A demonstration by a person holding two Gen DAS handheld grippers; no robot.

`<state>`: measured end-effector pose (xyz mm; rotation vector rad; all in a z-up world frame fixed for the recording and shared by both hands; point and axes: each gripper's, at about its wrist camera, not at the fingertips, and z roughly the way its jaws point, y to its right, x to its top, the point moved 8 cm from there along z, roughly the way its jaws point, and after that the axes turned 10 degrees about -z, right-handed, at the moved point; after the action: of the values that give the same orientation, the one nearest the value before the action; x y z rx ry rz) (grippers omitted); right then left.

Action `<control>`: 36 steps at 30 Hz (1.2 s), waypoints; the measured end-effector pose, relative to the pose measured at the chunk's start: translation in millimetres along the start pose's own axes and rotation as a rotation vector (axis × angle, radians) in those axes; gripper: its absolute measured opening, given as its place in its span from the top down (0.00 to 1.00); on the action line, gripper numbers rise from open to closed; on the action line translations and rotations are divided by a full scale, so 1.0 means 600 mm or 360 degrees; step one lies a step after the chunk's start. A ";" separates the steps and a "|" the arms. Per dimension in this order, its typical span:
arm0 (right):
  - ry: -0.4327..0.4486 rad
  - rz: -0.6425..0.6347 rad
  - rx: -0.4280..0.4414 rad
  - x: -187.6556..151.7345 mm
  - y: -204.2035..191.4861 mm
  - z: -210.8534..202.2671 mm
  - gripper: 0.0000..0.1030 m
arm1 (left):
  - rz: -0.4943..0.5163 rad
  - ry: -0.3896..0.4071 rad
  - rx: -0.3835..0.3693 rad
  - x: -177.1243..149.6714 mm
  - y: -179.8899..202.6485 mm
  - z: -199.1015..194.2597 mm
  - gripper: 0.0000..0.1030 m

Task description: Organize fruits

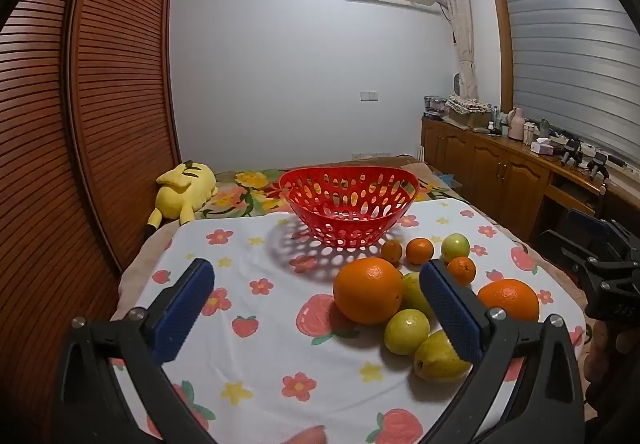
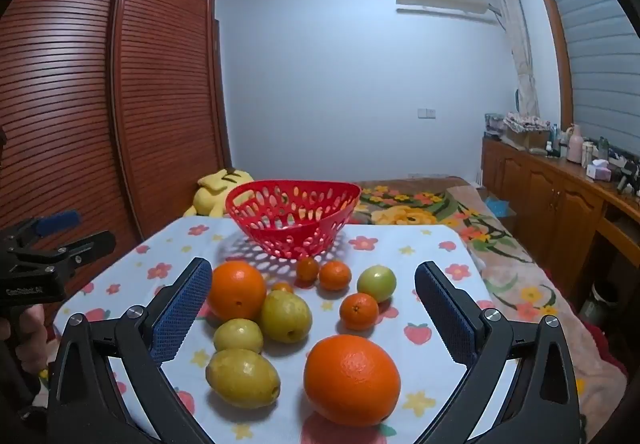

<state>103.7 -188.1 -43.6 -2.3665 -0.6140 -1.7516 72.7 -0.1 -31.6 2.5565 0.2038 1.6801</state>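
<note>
Fingers of both the left gripper (image 1: 316,308) and right gripper (image 2: 314,308) spread wide, gripping nothing.

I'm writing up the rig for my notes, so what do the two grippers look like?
Both match: the left gripper and right gripper have matte black angular frames, silver pivot bolts and blue knurled finger pads. The left one's body carries small white lettering, too blurred to read.

white lettering on left hand-held gripper (image 2: 60,240) body, blurred, reads roughly "GenRobot.AI", embossed marks on right hand-held gripper (image 1: 592,244) body, illegible, no other readable text
</note>
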 end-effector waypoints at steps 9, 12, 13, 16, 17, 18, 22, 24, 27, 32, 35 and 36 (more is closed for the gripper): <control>0.0013 0.0010 0.0009 0.001 -0.003 -0.003 0.00 | -0.0026 0.0002 -0.0028 0.009 0.000 -0.015 0.00; 0.0016 0.0004 0.0008 0.003 -0.005 -0.009 0.00 | -0.0024 0.0011 -0.0029 0.010 0.006 -0.019 0.00; 0.0011 0.0008 0.0011 0.004 -0.005 -0.007 0.00 | -0.0025 0.0011 -0.0030 0.011 0.007 -0.021 0.00; 0.0012 0.0005 0.0013 0.002 -0.008 -0.005 0.00 | -0.0025 0.0012 -0.0033 0.012 0.009 -0.024 0.00; 0.0011 0.0005 0.0011 0.000 -0.006 -0.004 0.00 | -0.0025 0.0012 -0.0033 0.011 0.009 -0.023 0.00; 0.0012 0.0006 0.0011 -0.002 -0.005 -0.003 0.00 | -0.0028 0.0012 -0.0034 0.009 0.007 -0.020 0.00; 0.0010 0.0005 0.0008 -0.001 -0.006 -0.003 0.00 | -0.0029 0.0015 -0.0036 0.012 0.007 -0.023 0.00; 0.0010 0.0005 0.0008 -0.001 -0.005 -0.003 0.00 | -0.0031 0.0021 -0.0037 0.013 0.008 -0.025 0.00; 0.0011 0.0006 0.0007 -0.001 -0.005 -0.004 0.00 | -0.0036 0.0032 -0.0040 0.017 0.008 -0.029 0.00; 0.0012 0.0005 0.0007 0.000 -0.005 -0.007 0.00 | -0.0039 0.0041 -0.0046 0.022 0.004 -0.030 0.00; 0.0013 0.0006 0.0008 -0.001 -0.006 -0.006 0.00 | -0.0038 0.0047 -0.0049 0.022 0.004 -0.032 0.00; 0.0012 0.0004 0.0006 0.000 -0.006 -0.006 0.00 | -0.0038 0.0049 -0.0049 0.021 0.004 -0.034 0.00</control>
<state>99.1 -186.2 -42.9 -2.3562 -0.6122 -1.7557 59.3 -0.9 -11.4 2.4973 0.2076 1.7016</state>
